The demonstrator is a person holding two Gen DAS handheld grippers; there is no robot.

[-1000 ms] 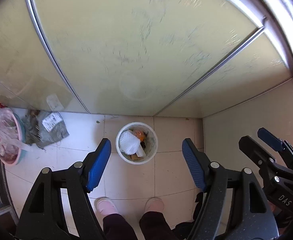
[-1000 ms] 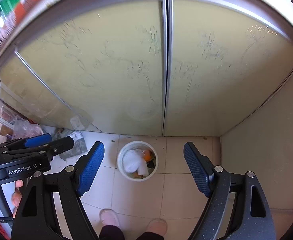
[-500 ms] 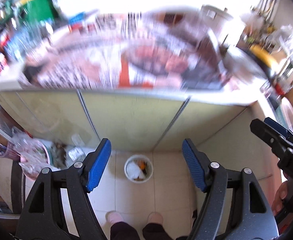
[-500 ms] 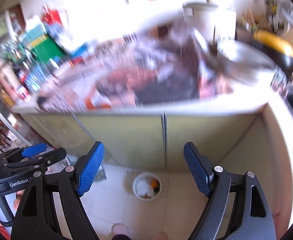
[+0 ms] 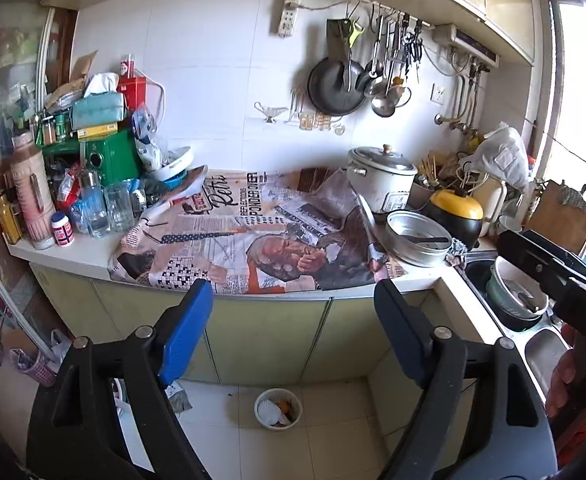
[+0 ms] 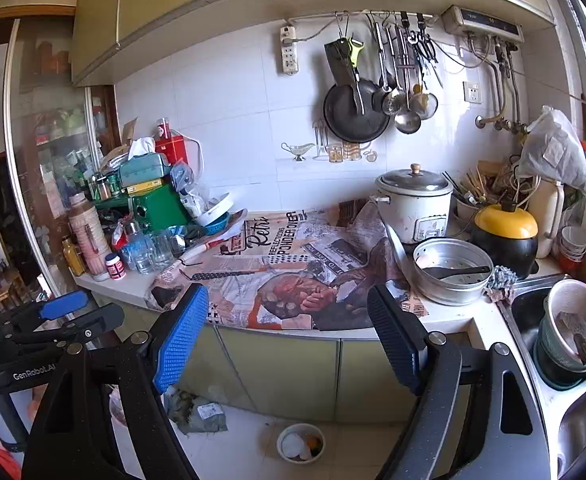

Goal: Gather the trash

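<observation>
Kitchen counter (image 5: 73, 254) is sitting under a spread of newspaper (image 5: 253, 236), clutter piling up on both sides. Both the left gripper (image 5: 293, 336) and right gripper (image 6: 287, 334) are hanging wide open with nothing between the jaws, the left one's having just been spreading wider. Down on the floor tiles, the little white trash bin (image 5: 278, 409) is sitting by the cabinet doors, already holding some scraps.

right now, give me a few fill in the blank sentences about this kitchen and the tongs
1. The small white bin stands on the ____ in front of the cabinets.
2. The counter is partly covered with spread-out ____.
3. The rice cooker has its lid ____.
4. Both the left tongs and the right tongs hold ____ between their pads.

Missing words: floor; newspaper; on; nothing
</observation>
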